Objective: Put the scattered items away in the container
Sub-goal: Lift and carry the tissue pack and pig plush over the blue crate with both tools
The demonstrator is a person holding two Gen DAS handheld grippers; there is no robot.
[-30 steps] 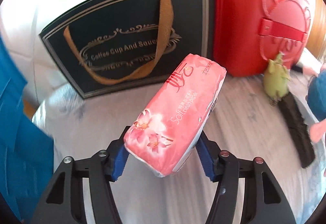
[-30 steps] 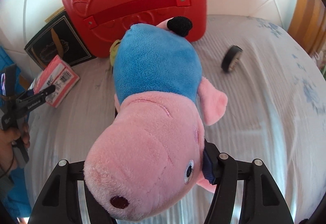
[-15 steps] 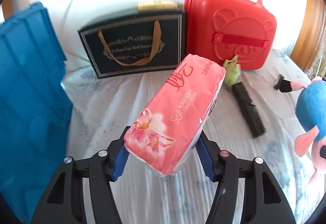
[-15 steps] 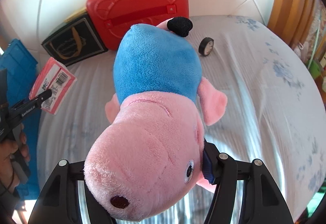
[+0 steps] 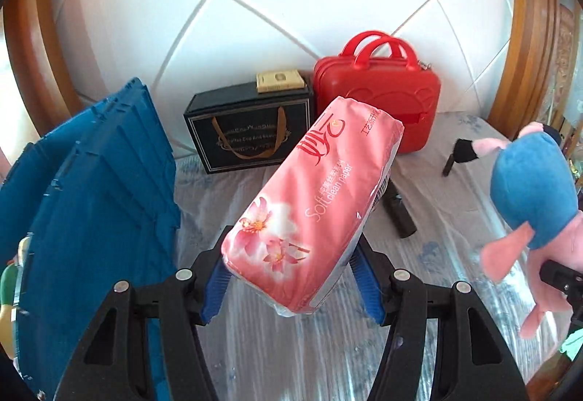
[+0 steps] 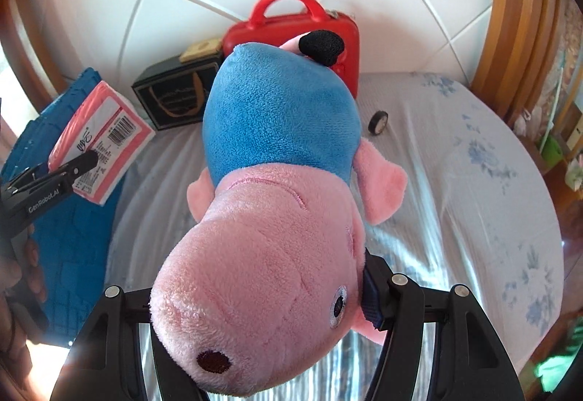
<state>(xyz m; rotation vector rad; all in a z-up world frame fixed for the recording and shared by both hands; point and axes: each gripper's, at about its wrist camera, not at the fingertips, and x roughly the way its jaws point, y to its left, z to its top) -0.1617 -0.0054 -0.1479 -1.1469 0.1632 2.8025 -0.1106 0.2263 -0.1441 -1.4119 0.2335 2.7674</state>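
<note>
My left gripper is shut on a pink pack of tissues, held above the bed beside the blue crate on the left. The pack and crate also show at the left of the right wrist view. My right gripper is shut on a pink pig plush toy in a blue shirt, held above the bed. The plush shows at the right edge of the left wrist view.
A black gift bag and a red case stand against the white headboard. A dark brush lies on the bedsheet. A small black tape roll lies on the sheet. Wooden bed frame at both sides.
Both grippers rose and pulled back from the headboard with their loads. The blue crate came into view on the left and now sits close beside the tissue pack.
</note>
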